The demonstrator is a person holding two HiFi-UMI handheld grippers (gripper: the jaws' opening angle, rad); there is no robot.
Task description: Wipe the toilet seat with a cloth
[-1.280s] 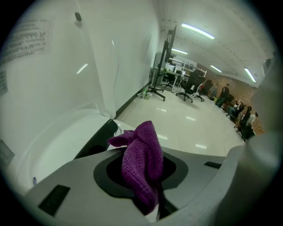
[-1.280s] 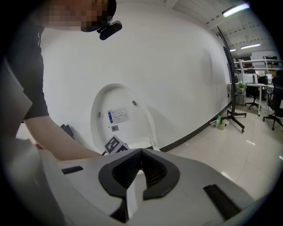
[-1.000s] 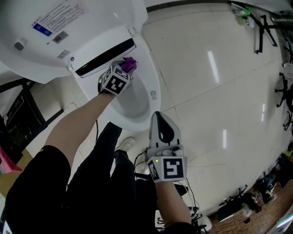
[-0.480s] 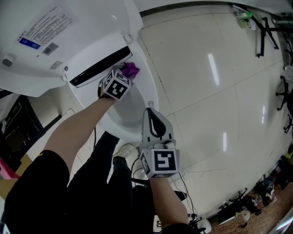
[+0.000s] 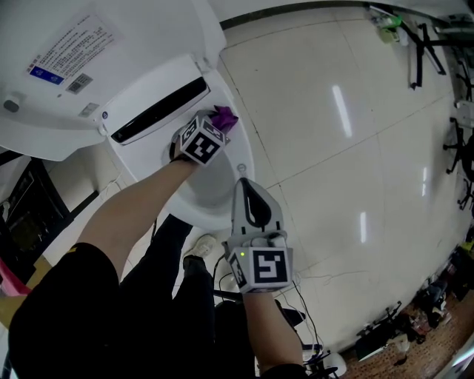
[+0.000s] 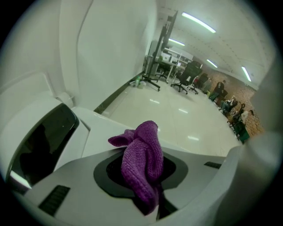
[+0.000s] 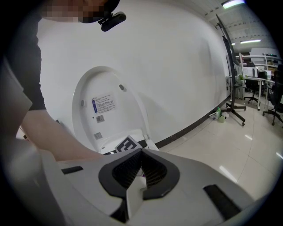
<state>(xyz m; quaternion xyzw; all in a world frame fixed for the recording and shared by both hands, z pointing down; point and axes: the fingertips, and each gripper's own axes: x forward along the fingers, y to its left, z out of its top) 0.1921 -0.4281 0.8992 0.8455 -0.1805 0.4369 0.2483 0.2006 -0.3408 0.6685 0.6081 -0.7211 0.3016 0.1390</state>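
Note:
A white toilet stands at the upper left of the head view with its lid [image 5: 89, 52] raised and its seat [image 5: 242, 144] down. A purple cloth [image 5: 224, 117] lies on the seat's back right part, just under the black strip [image 5: 159, 111]. My left gripper [image 5: 214, 126] is shut on the cloth [image 6: 143, 163], which bunches up out of the jaws and hides the tips. My right gripper [image 5: 248, 185] hovers shut and empty at the bowl's front edge. In the right gripper view its closed jaws [image 7: 141, 152] point at the lid [image 7: 104, 110].
Glossy pale floor tiles [image 5: 348, 148] spread to the right. A stand and office chairs [image 5: 426, 44] and a green bottle [image 5: 390, 21] sit at the far upper right. The person's leg and shoe [image 5: 204, 243] are below the bowl, cables [image 5: 300, 296] beside them. Dark furniture [image 5: 26, 200] stands left.
My left gripper has slid the cloth to the right along the back of the seat. My right gripper moved up towards the bowl's front, then held still.

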